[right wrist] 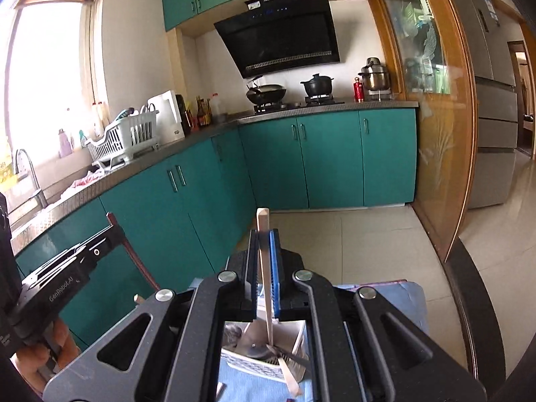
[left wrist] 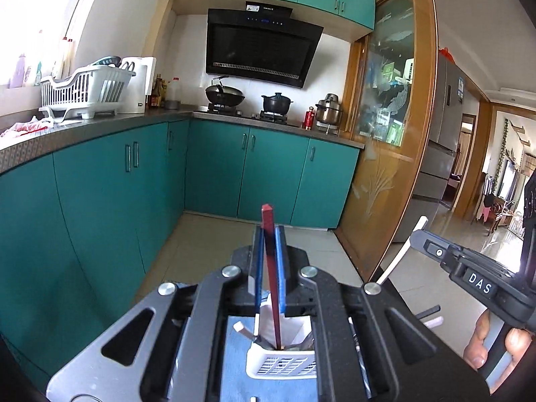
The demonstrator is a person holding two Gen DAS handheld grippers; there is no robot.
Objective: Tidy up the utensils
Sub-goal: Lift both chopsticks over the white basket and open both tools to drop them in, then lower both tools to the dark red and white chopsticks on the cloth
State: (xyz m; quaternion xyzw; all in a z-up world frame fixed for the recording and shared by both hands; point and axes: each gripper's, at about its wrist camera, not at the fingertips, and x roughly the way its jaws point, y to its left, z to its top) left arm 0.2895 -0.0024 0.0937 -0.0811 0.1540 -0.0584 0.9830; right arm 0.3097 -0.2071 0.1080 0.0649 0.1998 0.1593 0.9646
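Your left tongs (left wrist: 269, 231) are clamped on a dark red chopstick (left wrist: 270, 268); your right tongs (right wrist: 264, 234) grip a pale chopstick (right wrist: 265, 268), both above the white utensil basket (left wrist: 281, 363).

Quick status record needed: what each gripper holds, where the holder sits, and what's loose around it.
left gripper: shut on red chopstick, which slants down into the holder
right gripper: shut on pale chopstick, lower end at the holder
utensil holder: white slotted plastic, below both grippers, on a blue cloth
holder contents: metal spoon and other utensils, not all clear
loose items: pale stick leaning over the holder's rim
backdrop: teal cabinets
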